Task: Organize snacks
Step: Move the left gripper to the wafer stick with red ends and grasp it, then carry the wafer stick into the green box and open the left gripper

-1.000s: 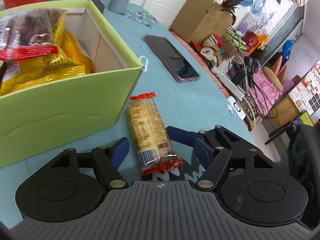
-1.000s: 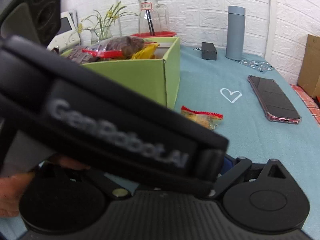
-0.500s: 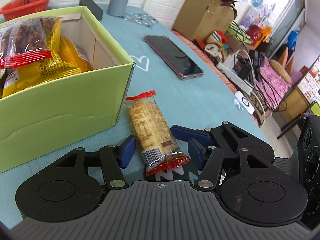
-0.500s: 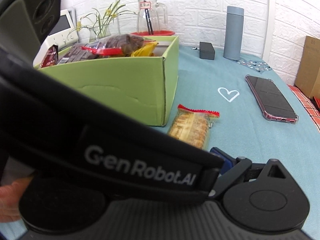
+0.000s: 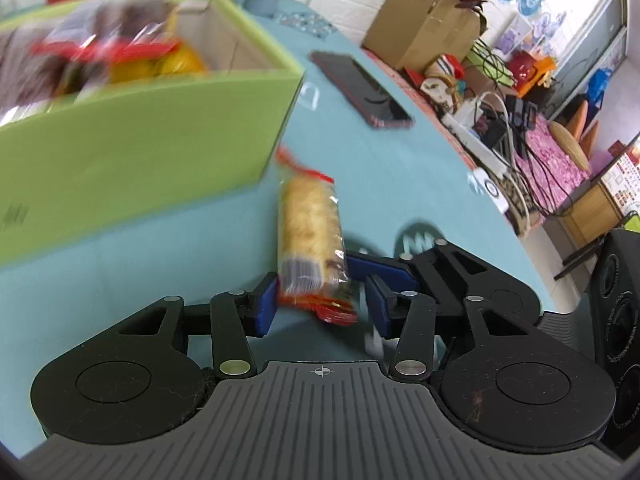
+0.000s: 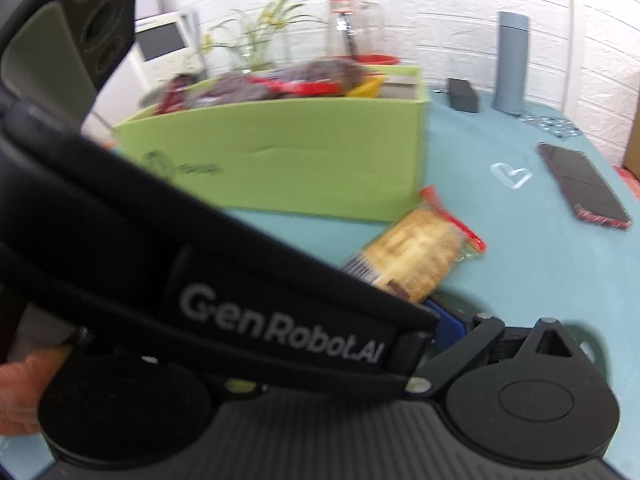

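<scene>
1. Cracker packet point(image 5: 309, 236), a clear plastic wrapper with red crimped ends around pale yellow biscuits, is sitting between the blue-padded fingers point(image 5: 265, 304) of the left gripper point(image 5: 322, 300), barcode end nearest the camera.
2. Left jaws are closing on the packet's near end: the left pad is touching the wrapper, while a small gap is showing at the right pad point(image 5: 380, 304), so a firm grip is not certain.
3. Packet is pointing away from the gripper, its far red end lying just beside the near right corner of the light green cardboard box point(image 5: 140, 148); whether it is resting on or lifted off the teal tablecloth point(image 5: 420, 184) cannot be told through the blur.
4. Box is holding blurred snack bags point(image 5: 120, 56) in red, yellow and brown, piled up to its rim.
5. From the right wrist view, the same packet point(image 6: 416, 256) is lying just off the box's point(image 6: 288, 152) front right corner.
6. Right gripper is largely hidden behind the black body of the left device point(image 6: 240, 304) crossing the frame; only one blue pad point(image 6: 450, 326) is showing, so I cannot tell how its jaws are standing.
7. Dark smartphone in a red case point(image 6: 582, 186) is lying well to the right of the box, past a white heart mark point(image 6: 512, 174) on the cloth.
8. Grey cylindrical flask point(image 6: 512, 62) is standing behind the box's right end, near the white brick wall.
</scene>
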{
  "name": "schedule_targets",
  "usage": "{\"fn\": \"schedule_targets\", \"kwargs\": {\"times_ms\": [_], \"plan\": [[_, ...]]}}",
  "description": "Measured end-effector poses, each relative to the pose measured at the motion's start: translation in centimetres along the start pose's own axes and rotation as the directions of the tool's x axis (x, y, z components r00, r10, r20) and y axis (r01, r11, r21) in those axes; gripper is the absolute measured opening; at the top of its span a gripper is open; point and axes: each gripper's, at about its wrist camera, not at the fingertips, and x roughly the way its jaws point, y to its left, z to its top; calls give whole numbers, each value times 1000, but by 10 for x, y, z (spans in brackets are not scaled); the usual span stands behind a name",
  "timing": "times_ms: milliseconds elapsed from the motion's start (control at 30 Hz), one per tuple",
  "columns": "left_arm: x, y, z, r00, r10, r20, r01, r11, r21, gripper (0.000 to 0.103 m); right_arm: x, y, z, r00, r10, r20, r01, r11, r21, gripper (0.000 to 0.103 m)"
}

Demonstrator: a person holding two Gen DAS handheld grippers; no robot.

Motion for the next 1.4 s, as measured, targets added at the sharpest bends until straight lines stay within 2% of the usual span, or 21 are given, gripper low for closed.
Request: {"fn": "schedule_targets", "kwargs": {"times_ms": [67, 167, 367, 433, 500, 533, 600, 633, 733, 867, 1067, 1333, 1367, 1400], "plan": [[-15, 4, -19, 1000, -16, -3, 16, 1000, -18, 23, -9, 16, -10, 1000, 27, 5, -27, 1000, -8, 99], [-37, 4, -49, 1000, 0, 15, 0, 999, -33, 23, -21, 41, -25, 999, 52, 17, -51, 998, -27, 99], [-72, 7, -100, 998, -11, 54, 14, 998, -62, 23, -45, 86, -49, 999, 50, -1, -50, 996, -76, 98], [-81, 6, -113, 998, -17, 66, 21, 998, -52, 30, -51, 94, -55, 998, 57, -7, -57, 993, -100, 100], [-91, 5, -120, 996, -23, 85, 25, 999, -28, 48, -58, 96, -57, 999, 41, 1, -41, 993, -107, 102], [-97, 4, -122, 994, -13, 111, 14, 1000, -8, 51, -62, 95, -56, 1000, 23, 12, -22, 994, -104, 102], [-112, 3, -123, 985, 21, 172, -25, 999, 21, 65, -69, 89, -51, 1000, -7, 26, 9, 996, -89, 102], [-118, 3, -123, 979, 29, 202, -35, 999, 26, 67, -71, 87, -50, 999, -21, 35, 24, 997, -76, 102], [-119, 9, -115, 976, 22, 217, -23, 1000, 1, 66, -71, 82, -46, 999, -32, 44, 35, 998, -52, 102], [-109, 20, -104, 983, 14, 181, -5, 999, -51, 61, -61, 91, -46, 999, -29, 35, 31, 997, -67, 102], [-93, 21, -104, 991, 30, 133, -23, 998, -56, 58, -56, 94, -51, 999, -39, 35, 41, 997, -57, 102], [-83, 23, -105, 992, 50, 119, -44, 998, -50, 57, -57, 97, -57, 999, -31, 27, 32, 998, -50, 100], [-83, 22, -105, 991, 49, 125, -44, 998, -42, 54, -54, 97, -58, 999, -28, 22, 29, 999, -45, 91], [-82, 21, -105, 991, 50, 127, -46, 998, -31, 40, -52, 96, -58, 999, -31, 28, 33, 998, -47, 86]]}}
